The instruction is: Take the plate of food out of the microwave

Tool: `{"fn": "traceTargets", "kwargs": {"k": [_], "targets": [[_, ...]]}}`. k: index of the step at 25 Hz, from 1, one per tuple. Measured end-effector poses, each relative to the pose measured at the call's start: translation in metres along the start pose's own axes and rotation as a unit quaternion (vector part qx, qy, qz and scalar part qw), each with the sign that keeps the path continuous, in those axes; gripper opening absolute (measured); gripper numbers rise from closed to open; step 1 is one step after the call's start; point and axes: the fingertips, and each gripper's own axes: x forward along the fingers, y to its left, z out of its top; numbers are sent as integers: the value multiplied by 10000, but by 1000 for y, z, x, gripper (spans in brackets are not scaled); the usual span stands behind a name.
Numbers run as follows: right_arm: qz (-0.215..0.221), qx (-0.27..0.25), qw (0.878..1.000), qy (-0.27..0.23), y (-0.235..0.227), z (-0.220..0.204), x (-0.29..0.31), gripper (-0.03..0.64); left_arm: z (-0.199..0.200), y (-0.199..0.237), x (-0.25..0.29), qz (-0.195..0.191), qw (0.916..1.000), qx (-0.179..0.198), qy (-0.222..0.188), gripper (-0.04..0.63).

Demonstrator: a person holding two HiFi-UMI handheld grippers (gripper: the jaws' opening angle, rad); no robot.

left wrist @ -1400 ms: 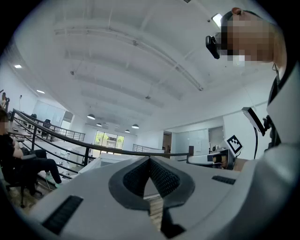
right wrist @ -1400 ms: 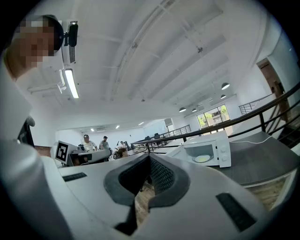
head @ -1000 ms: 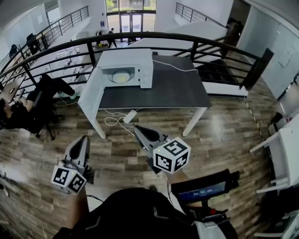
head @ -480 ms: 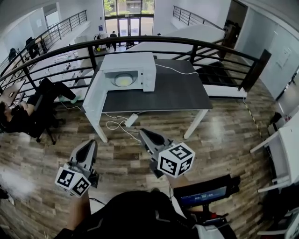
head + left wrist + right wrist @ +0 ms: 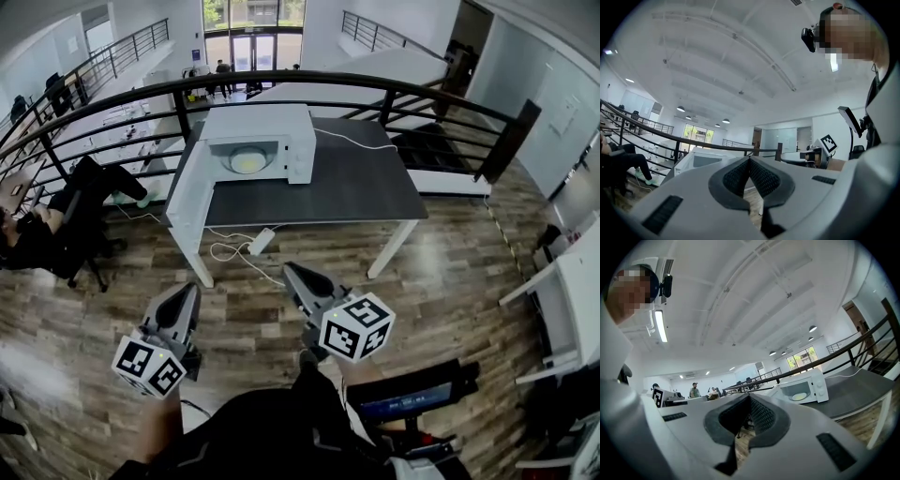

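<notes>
A white microwave [image 5: 258,139] stands at the far left end of a dark table [image 5: 347,183], its door [image 5: 187,192] swung open to the left. Inside lies a plate of yellowish food [image 5: 247,161]. Both grippers hang over the wooden floor, well short of the table. My left gripper [image 5: 188,292] and right gripper [image 5: 292,273] point toward the microwave, both shut and empty. In the right gripper view the jaws [image 5: 749,398] meet, with the microwave [image 5: 806,386] and plate [image 5: 799,396] far beyond. The left gripper view shows touching pads [image 5: 740,176] and the microwave [image 5: 705,160] behind.
A black railing [image 5: 394,94] curves behind the table. A power strip [image 5: 261,237] with cable lies on the floor under the table's front. A seated person on an office chair [image 5: 56,230] is at left, a white desk [image 5: 562,300] at right, a small screen [image 5: 412,394] by my right side.
The view has drifted a little toward the table. Both grippers have shifted slightly right and lower in the picture, still shut and empty.
</notes>
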Motion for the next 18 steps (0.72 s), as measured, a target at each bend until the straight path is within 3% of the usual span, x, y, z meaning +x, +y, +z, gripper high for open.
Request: {"fn": "traceTargets", "kwargs": {"k": [6,12,18], "targets": [[83,150,9998,121,-21,-2,25,-9,-5,17,20,113,9999,-6,26,2],[495,-205,9985,115,-44,19,57,-9,6,35,60,136,9996,-165,-162,3],[554,-111,9983,153,-87,38,80,-9,8,49,106,286,9993,-240,-76,3]]}}
